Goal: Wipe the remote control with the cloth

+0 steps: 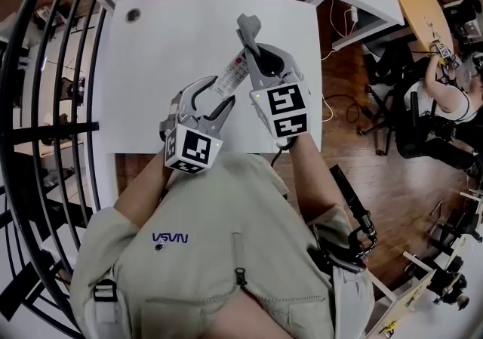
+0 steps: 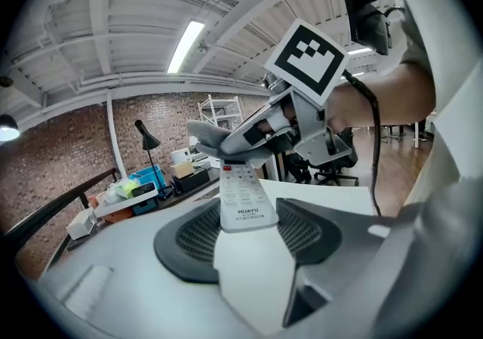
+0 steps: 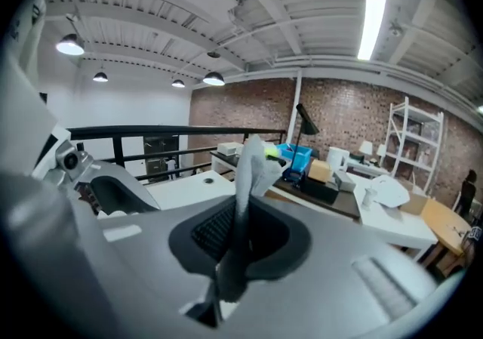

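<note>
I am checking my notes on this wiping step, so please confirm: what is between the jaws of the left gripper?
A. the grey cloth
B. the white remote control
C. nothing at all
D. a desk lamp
B: the left gripper view shows the white remote control clamped in the left gripper, while the cloth is pinched in the right gripper.
</note>
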`<action>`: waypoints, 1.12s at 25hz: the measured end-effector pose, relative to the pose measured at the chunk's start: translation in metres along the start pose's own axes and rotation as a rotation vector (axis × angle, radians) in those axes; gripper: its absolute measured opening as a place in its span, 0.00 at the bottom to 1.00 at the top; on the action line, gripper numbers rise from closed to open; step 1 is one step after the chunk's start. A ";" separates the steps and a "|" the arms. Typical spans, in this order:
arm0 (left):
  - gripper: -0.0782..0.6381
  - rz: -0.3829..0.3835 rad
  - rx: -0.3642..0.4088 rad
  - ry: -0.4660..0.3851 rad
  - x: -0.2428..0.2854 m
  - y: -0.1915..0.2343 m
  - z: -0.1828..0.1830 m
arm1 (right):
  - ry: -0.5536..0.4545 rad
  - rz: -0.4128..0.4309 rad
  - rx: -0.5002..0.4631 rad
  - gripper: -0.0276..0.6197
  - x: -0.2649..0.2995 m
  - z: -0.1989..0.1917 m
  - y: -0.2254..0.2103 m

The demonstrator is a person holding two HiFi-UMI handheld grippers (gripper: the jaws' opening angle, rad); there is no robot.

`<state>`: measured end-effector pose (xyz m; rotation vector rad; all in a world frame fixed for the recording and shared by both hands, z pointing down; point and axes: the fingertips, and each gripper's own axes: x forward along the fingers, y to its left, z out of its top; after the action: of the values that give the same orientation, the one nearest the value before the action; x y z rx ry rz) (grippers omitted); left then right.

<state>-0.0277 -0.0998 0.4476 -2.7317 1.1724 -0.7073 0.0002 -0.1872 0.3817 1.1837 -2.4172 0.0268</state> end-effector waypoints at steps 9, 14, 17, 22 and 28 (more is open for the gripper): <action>0.45 0.006 0.019 0.010 0.001 0.004 -0.005 | 0.041 0.221 -0.066 0.08 -0.002 -0.006 0.074; 0.45 0.004 -0.026 -0.003 0.000 0.011 -0.003 | 0.044 0.350 -0.055 0.08 -0.012 -0.008 0.109; 0.45 -0.008 -0.064 -0.013 0.001 0.015 0.000 | 0.023 0.355 -0.031 0.08 -0.016 -0.004 0.102; 0.45 -0.045 -0.105 -0.040 -0.005 0.020 0.009 | -0.056 0.107 0.018 0.08 -0.019 0.008 0.029; 0.45 -0.071 -0.147 -0.042 -0.008 0.021 0.012 | -0.017 0.030 -0.016 0.08 -0.013 -0.007 0.000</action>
<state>-0.0411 -0.1099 0.4289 -2.9064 1.1682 -0.5897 0.0101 -0.1758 0.3828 1.1455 -2.4448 0.0072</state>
